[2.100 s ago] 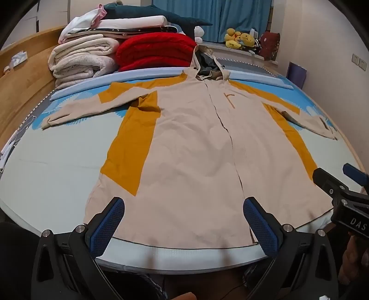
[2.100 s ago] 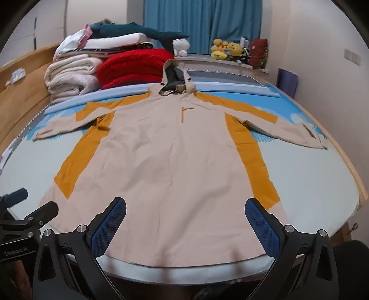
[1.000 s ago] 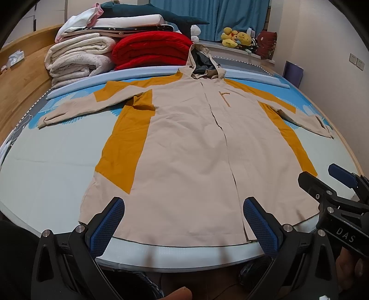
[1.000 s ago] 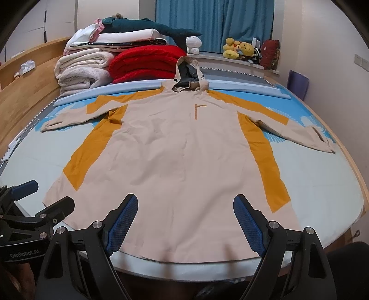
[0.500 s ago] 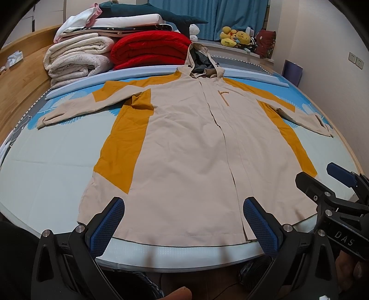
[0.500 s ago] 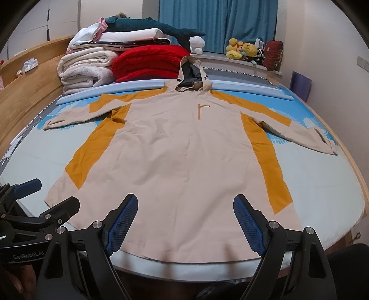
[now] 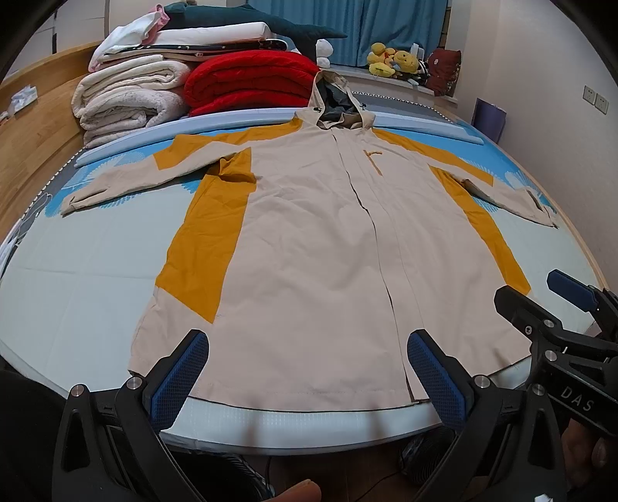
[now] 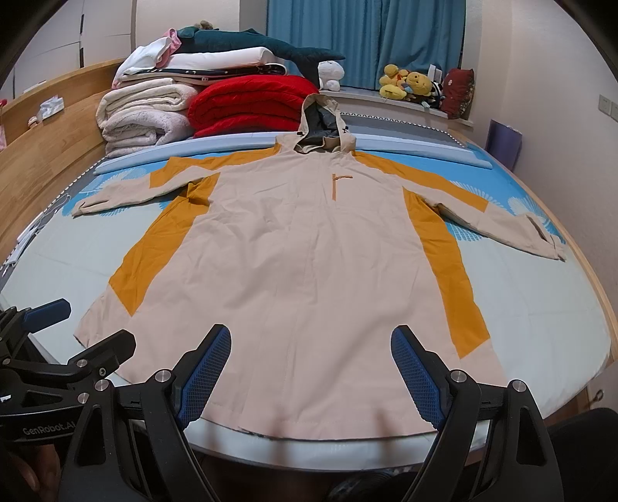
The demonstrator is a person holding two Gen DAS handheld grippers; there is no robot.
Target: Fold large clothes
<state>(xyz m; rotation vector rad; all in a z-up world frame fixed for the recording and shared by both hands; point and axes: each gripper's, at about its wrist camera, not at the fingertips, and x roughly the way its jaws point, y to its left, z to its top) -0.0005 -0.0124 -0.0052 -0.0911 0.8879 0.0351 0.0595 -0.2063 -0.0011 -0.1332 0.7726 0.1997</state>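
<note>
Coat point(image 7: 316, 247): one hooded garment, beige with mustard-yellow panels, spread flat and face up on the bed point(image 7: 77, 293). In the left wrist view it fills the centre of the frame, hood point(image 7: 336, 104) at top centre, hem along the near bed edge at the bottom. Two sleeves extended: one to the left point(image 7: 116, 185), one to the right point(image 7: 513, 200). Front placket runs down the middle, closed.
Left tool point(image 7: 309, 370), bottom of frame: two blue-padded fingers spread wide, nothing between them; both pads sit in front of the hem, contact not determinable. Right tool point(image 7: 548, 293) enters at the lower right edge, fingers apart, empty.
Upper left: one stack of folded bedding, with a cream blanket point(image 7: 127, 100) and a red quilt point(image 7: 251, 85). Upper right: a cluster of plush toys point(image 7: 390, 61) on the sill, blue curtain point(image 7: 386, 27) behind.

Right wrist view: same coat point(image 8: 309, 255), centred, hood point(image 8: 320, 123) at top centre, one short orange chest zip point(image 8: 336, 185) below it. Two mustard side panels, one left, one right. Bed point(image 8: 540, 309) bare on either side of the coat.
Right tool point(image 8: 311, 370), bottom of frame: two fingers spread wide, empty, above the hem. Left tool point(image 8: 77, 324) at lower left edge, fingers apart, empty.
Bedding stack again upper left; plush toys point(image 8: 409, 85) upper right.
</note>
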